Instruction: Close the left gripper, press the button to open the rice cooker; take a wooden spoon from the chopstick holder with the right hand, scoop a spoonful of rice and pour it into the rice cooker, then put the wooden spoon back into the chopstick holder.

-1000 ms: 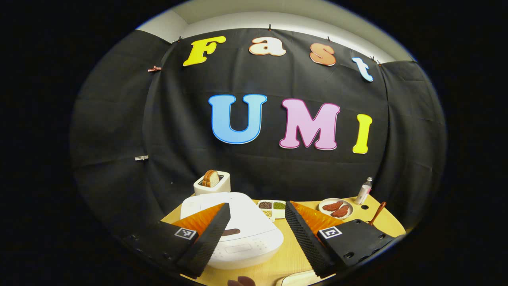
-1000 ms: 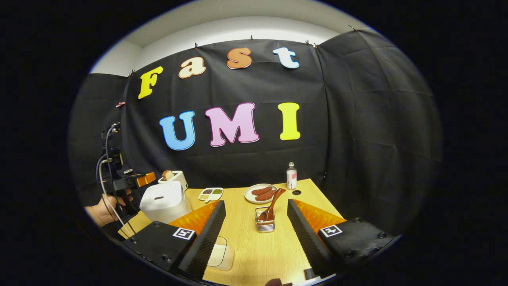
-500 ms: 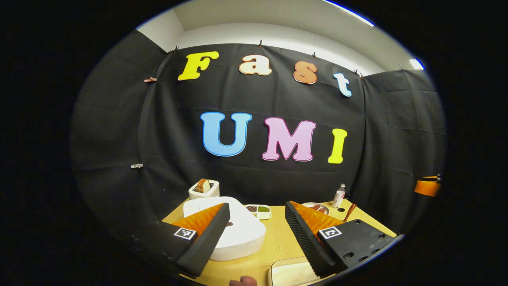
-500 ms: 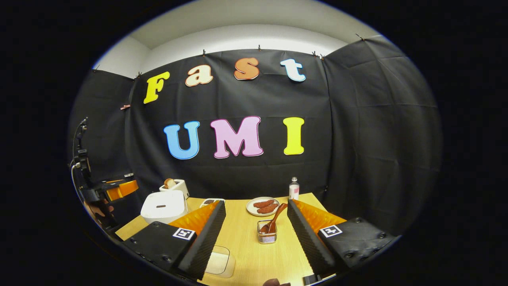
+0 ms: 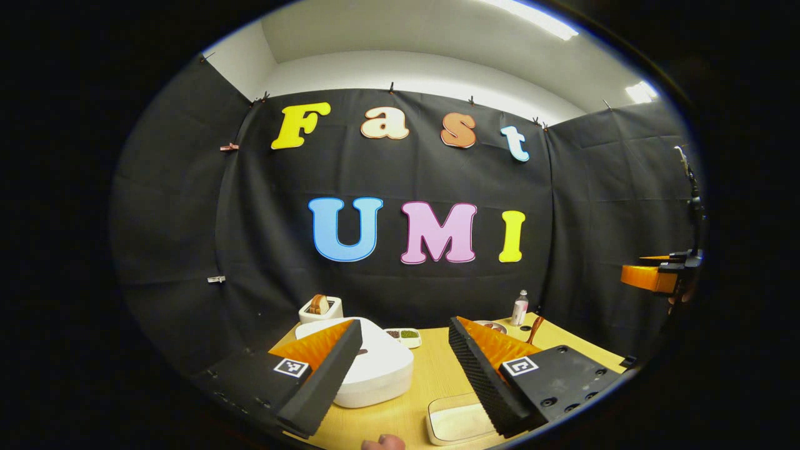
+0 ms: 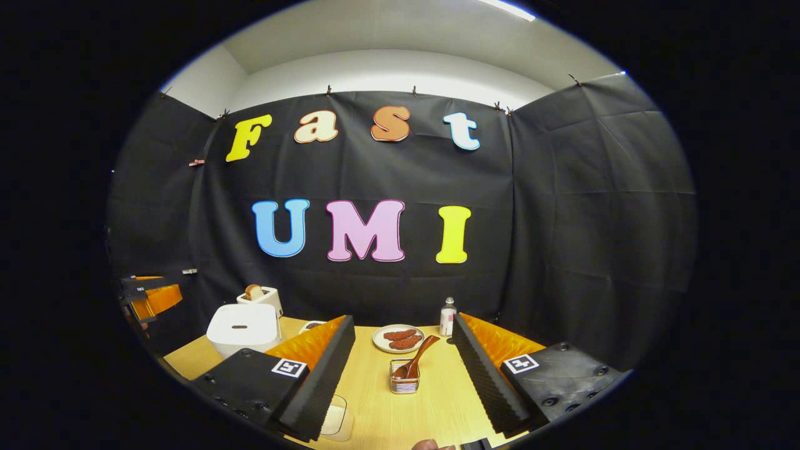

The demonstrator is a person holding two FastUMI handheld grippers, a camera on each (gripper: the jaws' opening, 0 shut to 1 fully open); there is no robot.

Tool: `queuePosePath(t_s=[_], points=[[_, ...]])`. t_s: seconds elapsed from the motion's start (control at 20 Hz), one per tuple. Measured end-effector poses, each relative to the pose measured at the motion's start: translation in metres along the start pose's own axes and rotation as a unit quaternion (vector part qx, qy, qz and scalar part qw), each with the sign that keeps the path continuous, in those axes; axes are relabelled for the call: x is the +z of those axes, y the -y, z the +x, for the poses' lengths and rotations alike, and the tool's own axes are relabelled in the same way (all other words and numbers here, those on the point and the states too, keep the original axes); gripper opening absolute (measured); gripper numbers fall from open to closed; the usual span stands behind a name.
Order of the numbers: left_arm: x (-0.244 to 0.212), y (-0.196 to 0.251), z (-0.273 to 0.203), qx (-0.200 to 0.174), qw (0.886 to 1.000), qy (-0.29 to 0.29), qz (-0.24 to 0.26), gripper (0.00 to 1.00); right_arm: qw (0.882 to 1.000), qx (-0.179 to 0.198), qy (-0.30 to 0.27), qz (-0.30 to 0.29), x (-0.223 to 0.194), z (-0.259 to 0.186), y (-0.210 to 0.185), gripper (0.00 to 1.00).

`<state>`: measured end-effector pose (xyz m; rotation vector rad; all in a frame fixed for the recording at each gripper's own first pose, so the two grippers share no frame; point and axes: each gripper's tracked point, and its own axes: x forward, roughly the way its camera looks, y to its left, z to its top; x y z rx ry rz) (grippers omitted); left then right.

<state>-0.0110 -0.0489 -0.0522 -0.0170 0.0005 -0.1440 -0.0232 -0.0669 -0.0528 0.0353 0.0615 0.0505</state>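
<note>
With both grippers (image 5: 405,350) (image 6: 404,347) spread wide above the table, the cooker (image 6: 242,328) lidded and the spoon (image 6: 417,362) in its holder (image 6: 404,383), you fit either end of this job.

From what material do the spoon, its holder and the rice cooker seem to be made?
Spoon: probably wood, reddish-brown with a smooth sheen. Holder: looks like thin metal wire mesh, since the spoon shows through it. Rice cooker: likely white plastic, matte, with rounded moulded corners; its lid is down.
</note>
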Motion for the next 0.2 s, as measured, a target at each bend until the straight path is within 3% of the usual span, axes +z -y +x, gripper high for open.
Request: queuePosePath(t_s=[0.2], points=[[-0.001, 0.0001, -0.0015, 0.001, 1.0, -0.004, -0.002, 0.96, 1.0, 0.007, 0.002, -0.01, 0.0015, -0.0022, -0.0074, 1.0]])
